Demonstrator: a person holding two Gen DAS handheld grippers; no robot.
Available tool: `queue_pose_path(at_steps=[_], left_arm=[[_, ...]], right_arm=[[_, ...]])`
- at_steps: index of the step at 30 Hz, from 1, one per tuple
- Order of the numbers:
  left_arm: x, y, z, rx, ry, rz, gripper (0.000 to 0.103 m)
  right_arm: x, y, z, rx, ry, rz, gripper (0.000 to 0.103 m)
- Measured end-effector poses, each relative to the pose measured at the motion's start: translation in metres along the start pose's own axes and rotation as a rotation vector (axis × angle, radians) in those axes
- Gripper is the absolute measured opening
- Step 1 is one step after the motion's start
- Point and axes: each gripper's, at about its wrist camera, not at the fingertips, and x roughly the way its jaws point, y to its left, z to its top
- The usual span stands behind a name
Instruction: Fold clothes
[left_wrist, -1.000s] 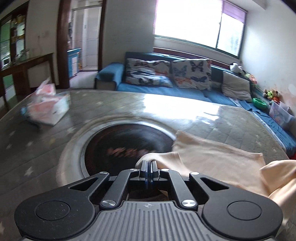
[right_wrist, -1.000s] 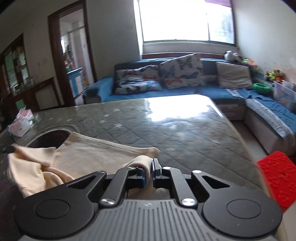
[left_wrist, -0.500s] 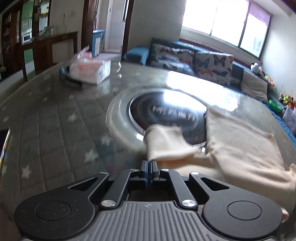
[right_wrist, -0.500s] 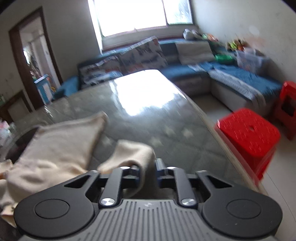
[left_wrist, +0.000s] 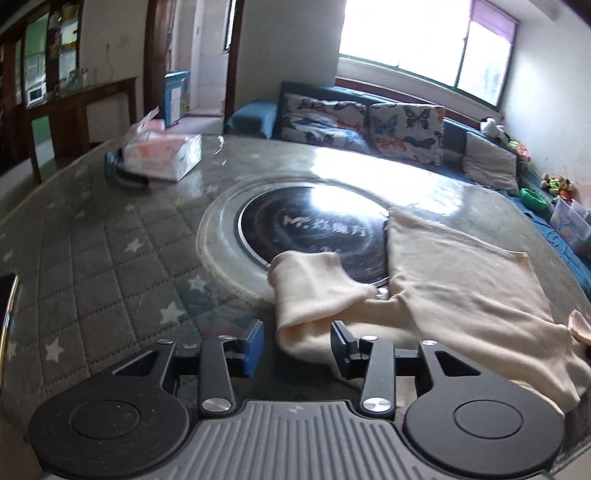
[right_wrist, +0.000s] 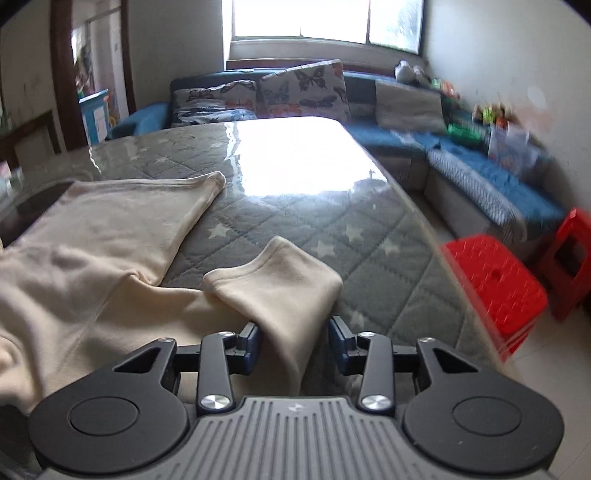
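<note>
Garment: your cream top (left_wrist: 461, 280) lies spread on the counter (left_wrist: 92, 258), body flat, hem toward the sofa side.
Left sleeve: the sleeve (left_wrist: 314, 284) on your left claw's side is bent back on itself; its cuff rests on the rim of the round dark glass plate (left_wrist: 314, 229), and its fold lies between the fingers of that claw.
Right sleeve: the other sleeve (right_wrist: 284, 284) is also doubled over, cuff on the quilted cover, and its near part lies between the fingers of your right claw.
Left claw: your left claw (left_wrist: 297, 343) is spread wide; the blue pads stand on both sides of the sleeve fold, and I cannot tell if one pad touches it.
Right claw: your right claw (right_wrist: 295, 343) is spread too; the cloth lies beside its left pad, and the right pad is apart from it.
Counter: grey quilted cover with white stars under a shiny clear sheet.
Far corner: a tissue pack (left_wrist: 162, 155) with a dark brush (left_wrist: 129, 179) just beside it.
Around: a blue sofa (right_wrist: 480, 177) with butterfly cushions (left_wrist: 406, 129) behind the counter; red plastic stools (right_wrist: 495, 280) on the floor at your right.
</note>
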Motion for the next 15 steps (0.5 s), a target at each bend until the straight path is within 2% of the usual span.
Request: queue_pose_path(at_steps=[7,15], left_arm=[[0.006,-0.027,0.001,0.055,0.007,-0.081,0.047],[0.024,-0.077,-0.011,0.169,0.063,-0.204,0.047]], right_arm=[[-0.015,-0.046,0.012,0.172,-0.083,-0.062,0.042],[-0.024,-0.087,-0.003,0.323,-0.051,-0.103,0.045]])
